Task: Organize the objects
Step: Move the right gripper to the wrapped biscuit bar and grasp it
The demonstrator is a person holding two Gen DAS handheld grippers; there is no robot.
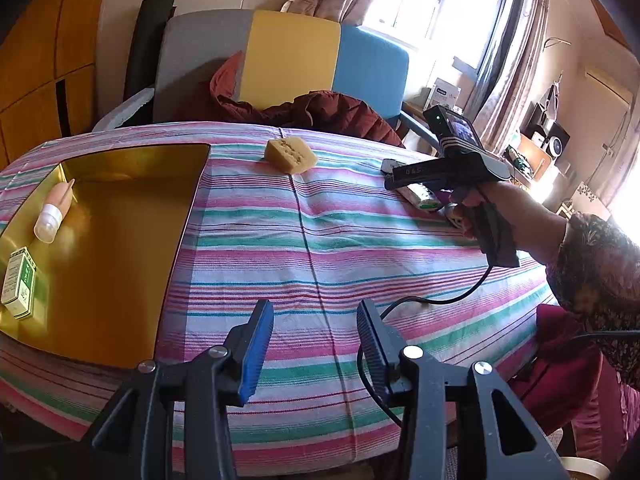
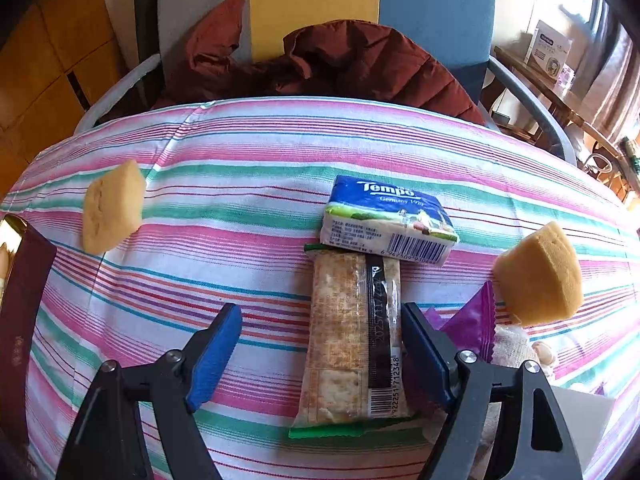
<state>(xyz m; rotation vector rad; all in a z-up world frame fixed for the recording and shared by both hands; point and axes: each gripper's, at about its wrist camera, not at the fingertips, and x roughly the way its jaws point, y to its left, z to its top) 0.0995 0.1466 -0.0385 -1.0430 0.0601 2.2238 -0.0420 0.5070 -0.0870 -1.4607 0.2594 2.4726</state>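
My right gripper (image 2: 320,314) points down at a clear cracker packet (image 2: 352,340) lying lengthwise between its blue pads. The right pad sits at the packet's edge and the left pad stands well apart from it, so the jaws are open. A blue Tempo tissue pack (image 2: 388,216) lies across the packet's far end. One yellow sponge block (image 2: 112,208) is at the left and another (image 2: 538,276) at the right. My left gripper (image 1: 315,312) hangs open over the striped cloth with nothing in it. A gold tray (image 1: 120,240) holds a small green-and-white box (image 1: 18,280) and a pink capped tube (image 1: 54,212).
A purple wrapper (image 2: 472,324) and a white gauze-like item (image 2: 512,344) lie beside the right finger. A dark red booklet (image 2: 20,320) is at the far left. Behind the table stands a chair (image 1: 292,60) with a red jacket (image 1: 340,116). A black cable (image 1: 432,300) trails across the cloth.
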